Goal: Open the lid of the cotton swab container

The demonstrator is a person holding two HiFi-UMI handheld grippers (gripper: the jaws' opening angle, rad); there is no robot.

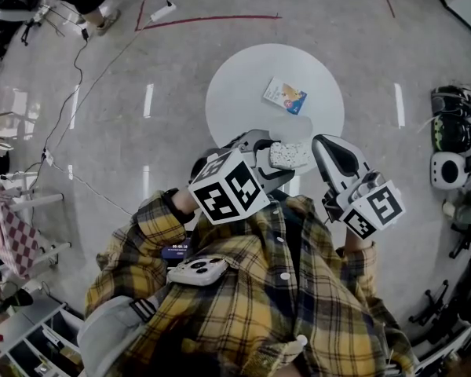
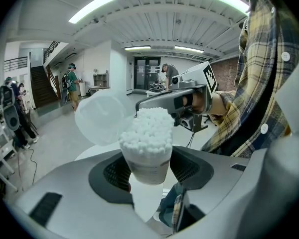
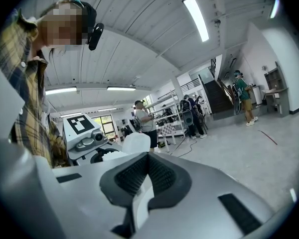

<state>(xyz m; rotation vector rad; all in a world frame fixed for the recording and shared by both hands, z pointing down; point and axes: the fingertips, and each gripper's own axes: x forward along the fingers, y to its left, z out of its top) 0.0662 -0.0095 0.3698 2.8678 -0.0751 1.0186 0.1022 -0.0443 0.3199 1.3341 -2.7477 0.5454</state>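
My left gripper [image 1: 279, 166] is shut on the cotton swab container [image 1: 292, 155], held in the air over the near edge of the round white table [image 1: 243, 85]. In the left gripper view the pads [image 2: 114, 173] press on both sides of the clear container [image 2: 148, 158], which is packed with white swab tips. Its translucent lid [image 2: 100, 116] stands flipped open to the left, still joined at the rim. My right gripper [image 1: 322, 144] is shut with nothing in it, just to the right of the container. The right gripper view shows its jaws [image 3: 145, 176] together and the open lid [image 3: 137, 143] beyond them.
A small blue and orange packet [image 1: 285, 96] lies on the table. Cables and a power strip [image 1: 163, 11] run across the floor at upper left. Shoes and gear [image 1: 453, 132] sit at the right, a rack with a checked cloth [image 1: 12, 234] at the left. People stand in the hall.
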